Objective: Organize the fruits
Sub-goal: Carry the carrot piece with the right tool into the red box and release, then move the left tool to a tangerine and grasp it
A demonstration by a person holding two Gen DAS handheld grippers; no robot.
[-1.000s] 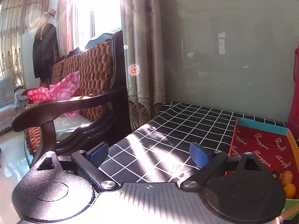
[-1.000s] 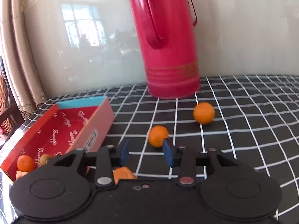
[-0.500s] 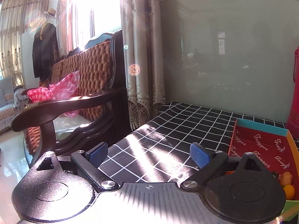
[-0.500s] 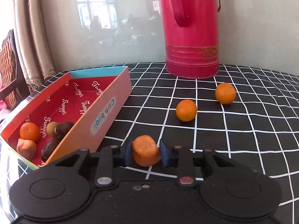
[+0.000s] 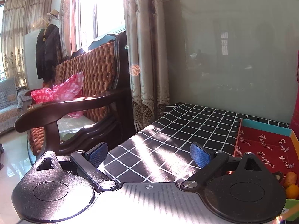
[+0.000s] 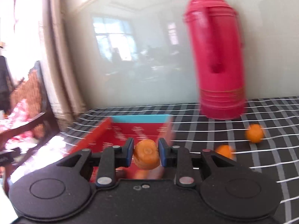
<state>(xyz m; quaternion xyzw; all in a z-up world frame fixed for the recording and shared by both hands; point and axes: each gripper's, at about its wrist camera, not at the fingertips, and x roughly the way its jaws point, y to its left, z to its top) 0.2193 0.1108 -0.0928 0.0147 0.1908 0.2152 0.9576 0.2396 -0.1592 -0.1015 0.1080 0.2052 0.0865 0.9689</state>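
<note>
The checked surface is seen with the red flask upright at the far right and the red box open-topped in the middle, its near end hidden behind the tool, probably kept open as the collection bin. The left tool is held wide and empty over the surface left of the box, probably parked clear. An orange fruit is clamped in the right tool in line with the box, probably for dropping in; two oranges are left loose to the right.
</note>
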